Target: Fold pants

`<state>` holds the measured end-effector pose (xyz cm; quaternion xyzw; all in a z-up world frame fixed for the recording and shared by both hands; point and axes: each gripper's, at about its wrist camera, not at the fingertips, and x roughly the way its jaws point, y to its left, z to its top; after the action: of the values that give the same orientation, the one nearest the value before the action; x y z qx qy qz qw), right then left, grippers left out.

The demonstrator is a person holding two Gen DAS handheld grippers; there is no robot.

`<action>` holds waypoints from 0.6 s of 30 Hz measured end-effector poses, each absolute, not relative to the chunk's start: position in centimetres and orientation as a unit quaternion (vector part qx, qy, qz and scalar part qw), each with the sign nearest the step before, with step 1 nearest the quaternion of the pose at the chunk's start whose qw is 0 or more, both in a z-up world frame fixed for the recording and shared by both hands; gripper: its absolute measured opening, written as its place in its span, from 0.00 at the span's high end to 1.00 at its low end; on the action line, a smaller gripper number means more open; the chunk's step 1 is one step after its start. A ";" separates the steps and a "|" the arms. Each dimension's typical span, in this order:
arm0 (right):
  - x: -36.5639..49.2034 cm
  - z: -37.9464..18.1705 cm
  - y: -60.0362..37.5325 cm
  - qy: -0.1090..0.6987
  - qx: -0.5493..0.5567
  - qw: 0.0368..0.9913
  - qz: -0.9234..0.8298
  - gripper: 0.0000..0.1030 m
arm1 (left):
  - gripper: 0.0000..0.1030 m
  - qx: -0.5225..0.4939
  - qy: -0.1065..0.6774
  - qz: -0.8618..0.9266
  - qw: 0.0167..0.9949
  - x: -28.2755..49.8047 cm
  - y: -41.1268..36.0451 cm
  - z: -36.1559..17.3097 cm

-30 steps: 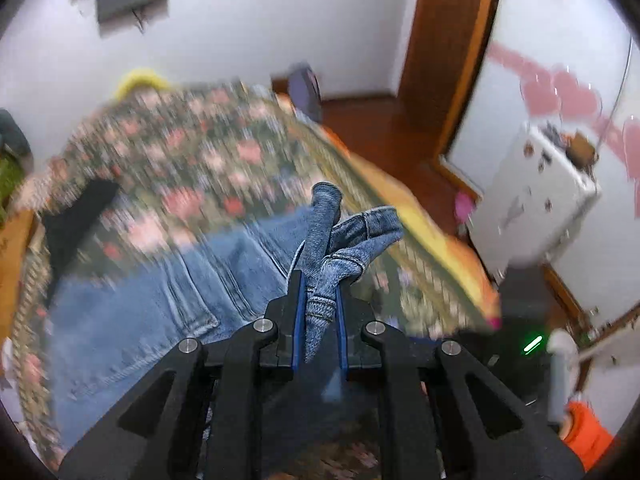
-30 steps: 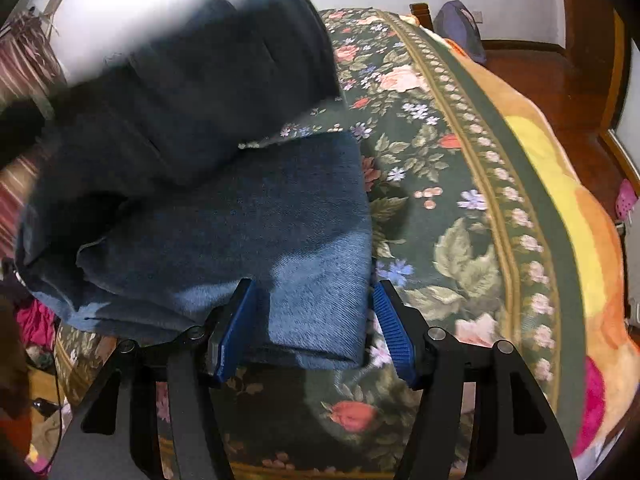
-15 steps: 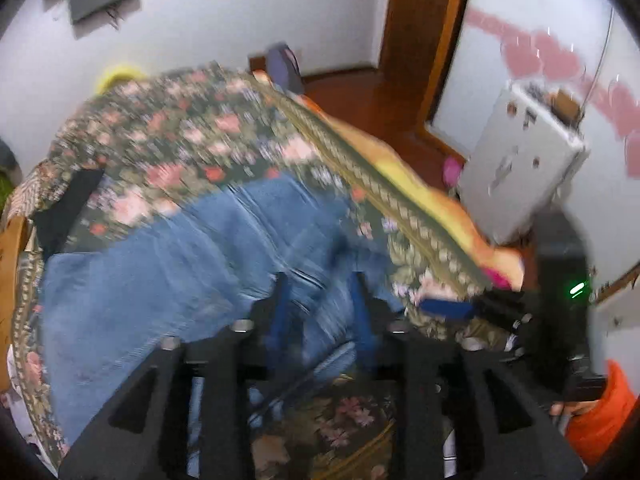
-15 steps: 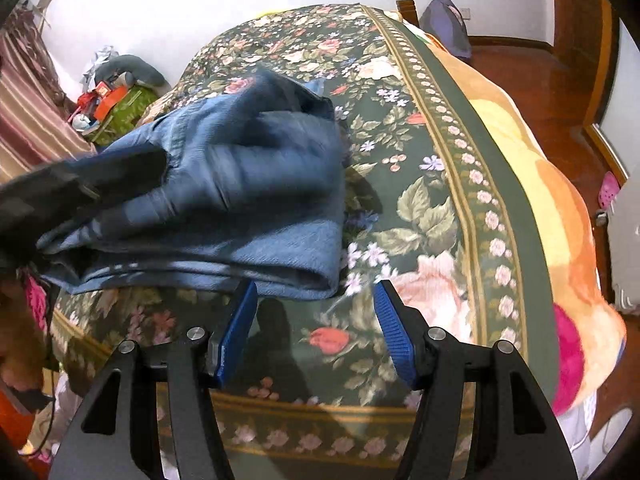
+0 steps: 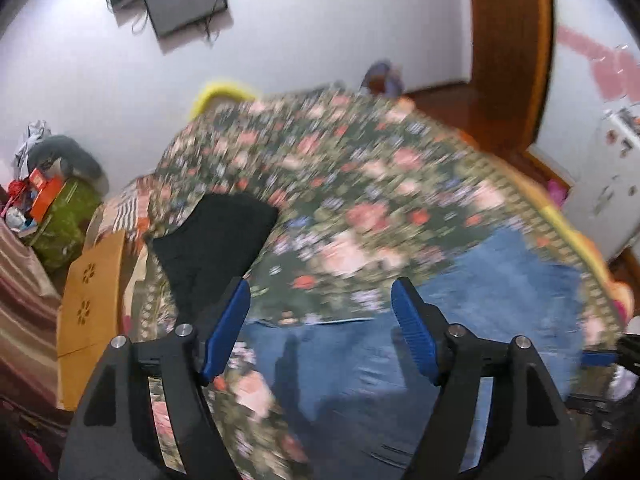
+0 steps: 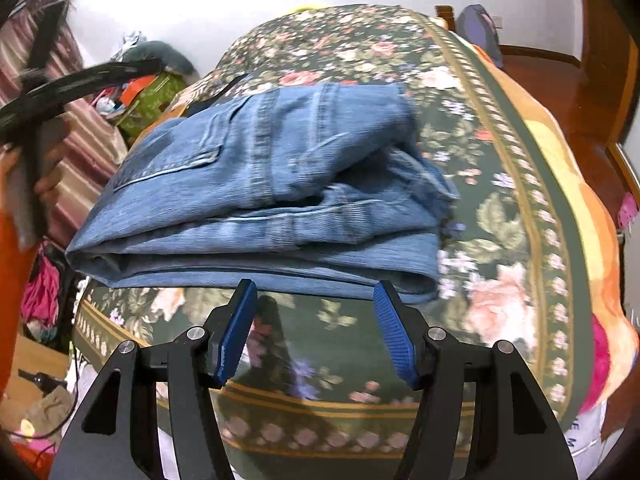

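Observation:
Blue denim pants [image 6: 264, 200] lie folded in a thick stack on the floral bedspread [image 6: 500, 208], back pocket facing up. My right gripper [image 6: 314, 292] is open and empty, just in front of the stack's near fold. My left gripper [image 5: 320, 296] is open and empty above the pants [image 5: 460, 332], which show blurred under and to the right of it. The left tool and the hand on it also show at the left edge of the right wrist view [image 6: 36, 120].
A black garment [image 5: 216, 240] lies on the bed's far left side. The bed's front edge [image 6: 320, 412] is right below my right gripper. Clutter and a green bag [image 5: 64, 220] sit left of the bed. A wooden door [image 5: 508, 52] stands at right.
My left gripper let go of the pant leg hems, opened wide and lifted away. The pants settled into a folded stack. My right gripper backed off toward the bed's front edge.

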<state>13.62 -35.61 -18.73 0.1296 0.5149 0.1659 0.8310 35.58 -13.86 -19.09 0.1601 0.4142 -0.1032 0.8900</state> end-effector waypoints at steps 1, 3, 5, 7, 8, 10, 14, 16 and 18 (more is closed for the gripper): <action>14.0 -18.9 -35.1 0.518 0.129 0.829 0.169 0.44 | 0.30 0.162 0.426 -0.100 0.884 36.6 -13.4 -20.1; 14.5 -19.1 -34.4 0.521 0.124 0.828 0.165 0.43 | 0.30 0.169 0.455 -0.098 0.869 38.7 -12.5 -22.4; 15.1 -19.0 -33.9 0.521 0.115 0.831 0.159 0.41 | 0.30 0.186 0.484 -0.091 0.850 40.4 -12.0 -25.1; 15.7 -18.9 -33.8 0.525 0.114 0.830 0.153 0.41 | 0.30 0.198 0.502 -0.094 0.837 40.9 -11.7 -27.0; 16.1 -19.0 -33.8 0.527 0.115 0.829 0.151 0.41 | 0.29 0.195 0.509 -0.103 0.832 40.9 -11.2 -27.7; 16.8 -19.0 -33.9 0.529 0.113 0.829 0.143 0.41 | 0.29 0.174 0.511 -0.117 0.833 40.7 -10.2 -28.3; 19.1 -19.2 -33.3 0.532 0.084 0.832 0.129 0.41 | 0.29 0.148 0.505 -0.136 0.840 39.2 -7.8 -28.5; 20.4 -19.0 -33.0 0.524 0.073 0.840 0.117 0.43 | 0.29 0.138 0.499 -0.143 0.843 37.9 -6.5 -28.3; 21.1 -18.6 -33.0 0.507 0.076 0.852 0.107 0.43 | 0.29 0.134 0.484 -0.150 0.852 36.0 -5.5 -28.0</action>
<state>21.07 -32.96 -18.64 0.0756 0.5065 0.1070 0.8522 36.01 -5.50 -27.99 0.1343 0.4839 -0.1500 0.8516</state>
